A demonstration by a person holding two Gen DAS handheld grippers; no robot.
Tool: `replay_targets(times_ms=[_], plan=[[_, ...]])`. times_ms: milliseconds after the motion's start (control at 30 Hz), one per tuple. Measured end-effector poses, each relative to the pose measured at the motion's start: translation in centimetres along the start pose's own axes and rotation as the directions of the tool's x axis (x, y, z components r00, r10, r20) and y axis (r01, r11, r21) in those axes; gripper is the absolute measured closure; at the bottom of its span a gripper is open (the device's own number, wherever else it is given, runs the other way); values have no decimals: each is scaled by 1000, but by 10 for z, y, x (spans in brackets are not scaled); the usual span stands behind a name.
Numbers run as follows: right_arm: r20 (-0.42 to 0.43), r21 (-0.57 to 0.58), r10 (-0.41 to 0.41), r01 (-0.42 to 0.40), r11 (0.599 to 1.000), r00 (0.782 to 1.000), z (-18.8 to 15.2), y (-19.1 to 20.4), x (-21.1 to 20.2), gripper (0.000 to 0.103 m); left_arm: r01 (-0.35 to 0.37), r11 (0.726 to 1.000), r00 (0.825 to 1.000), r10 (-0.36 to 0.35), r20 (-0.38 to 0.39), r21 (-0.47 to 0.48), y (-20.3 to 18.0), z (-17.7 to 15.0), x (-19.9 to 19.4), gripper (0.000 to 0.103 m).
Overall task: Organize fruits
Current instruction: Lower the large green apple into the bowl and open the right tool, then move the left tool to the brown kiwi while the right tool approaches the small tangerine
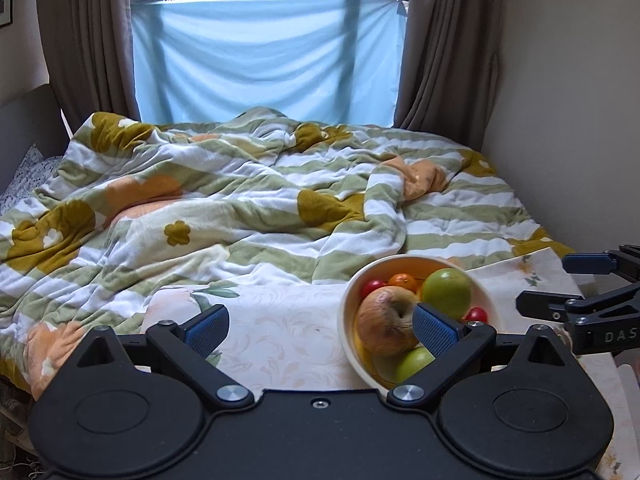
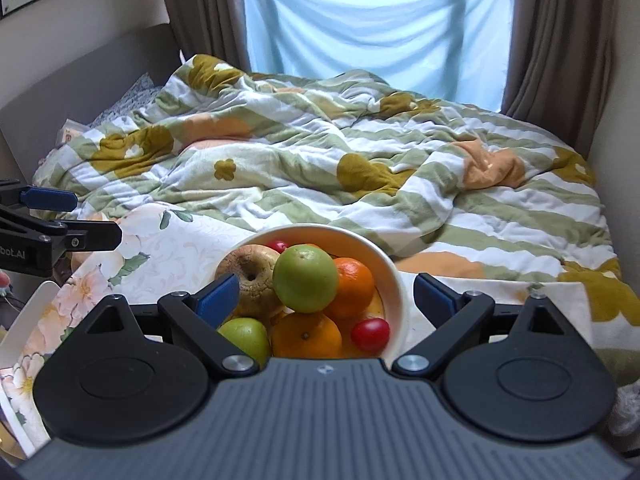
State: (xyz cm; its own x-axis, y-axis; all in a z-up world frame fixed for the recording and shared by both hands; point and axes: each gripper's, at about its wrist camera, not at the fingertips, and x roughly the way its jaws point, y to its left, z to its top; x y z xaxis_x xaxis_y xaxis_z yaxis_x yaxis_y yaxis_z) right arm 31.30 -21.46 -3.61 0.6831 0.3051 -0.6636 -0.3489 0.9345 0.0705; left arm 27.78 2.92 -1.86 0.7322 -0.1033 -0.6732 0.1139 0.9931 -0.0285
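Sitting on a floral cloth (image 2: 168,248) at the foot of the bed (image 2: 360,168), the cream bowl (image 2: 394,280) holds all the fruit that shows. In the right wrist view a green apple (image 2: 306,278) lies on top at the middle, a brown apple (image 2: 252,274) touching it on the left, an orange (image 2: 356,286) on the right, and a second orange (image 2: 306,336) in front. A smaller green apple (image 2: 246,338) lies at the near left and a small red fruit (image 2: 370,334) at the near right; another red fruit (image 2: 279,245) peeks out at the back.

The right gripper (image 2: 326,300) hangs above the bowl with its fingers (image 2: 220,300) wide apart and nothing between the pads; the fruit lies below them. The left gripper (image 1: 320,328) stands beside the bowl over the cloth, its fingers (image 1: 434,332) also spread wide and empty, one blue pad showing in front of the brown apple. Each gripper shows at the edge of the other's view. Behind the bed, a striped quilt (image 1: 240,200) lies rumpled, and a blue sheet (image 1: 264,60) covers the window between brown curtains (image 1: 448,48).
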Motion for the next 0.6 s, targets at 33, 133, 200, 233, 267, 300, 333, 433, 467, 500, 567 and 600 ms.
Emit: replay_targets(times_ms=[33, 133, 200, 233, 267, 300, 333, 433, 467, 500, 567, 600], plan=[[4, 4, -8, 8, 1000, 1000, -1, -1, -7, 0, 4, 1000, 1000, -4, 5, 2, -3, 0, -4, 3], [5, 31, -51, 51, 998, 999, -3, -7, -28, 0, 19, 1000, 1000, -19, 11, 6, -10, 2, -13, 3], [4, 58, -71, 71, 996, 997, -5, -14, -42, 0, 34, 999, 999, -34, 17, 13, -16, 2, -21, 3], [6, 70, -84, 83, 994, 996, -6, -17, -51, 0, 40, 999, 999, -40, 21, 15, -20, 3, -24, 3], [10, 80, -97, 96, 992, 995, -7, -20, -59, 0, 47, 999, 998, -48, 28, 19, -24, 3, -28, 3], [13, 87, -109, 108, 990, 994, -9, -23, -67, 0, 55, 998, 998, -55, 34, 26, -29, 3, -31, 3], [18, 95, -127, 124, 988, 992, -11, -27, -76, 0, 60, 998, 997, -61, 40, 34, -35, 3, -33, 3], [32, 108, -163, 159, 981, 986, -18, -37, -102, 0, 73, 995, 995, -77, 57, 71, -55, 0, -40, 3], [38, 110, -172, 167, 980, 984, -22, -40, -110, 0, 75, 994, 995, -80, 57, 83, -62, -1, -42, 3], [44, 112, -179, 174, 978, 983, -25, -42, -118, 0, 80, 992, 995, -85, 55, 93, -70, -2, -43, 3], [45, 120, -192, 186, 975, 980, -32, -48, -133, 0, 101, 989, 993, -107, 52, 112, -85, -5, -45, 3], [45, 124, -199, 192, 973, 979, -36, -51, -139, 0, 114, 986, 992, -120, 49, 120, -92, -7, -45, 3]])
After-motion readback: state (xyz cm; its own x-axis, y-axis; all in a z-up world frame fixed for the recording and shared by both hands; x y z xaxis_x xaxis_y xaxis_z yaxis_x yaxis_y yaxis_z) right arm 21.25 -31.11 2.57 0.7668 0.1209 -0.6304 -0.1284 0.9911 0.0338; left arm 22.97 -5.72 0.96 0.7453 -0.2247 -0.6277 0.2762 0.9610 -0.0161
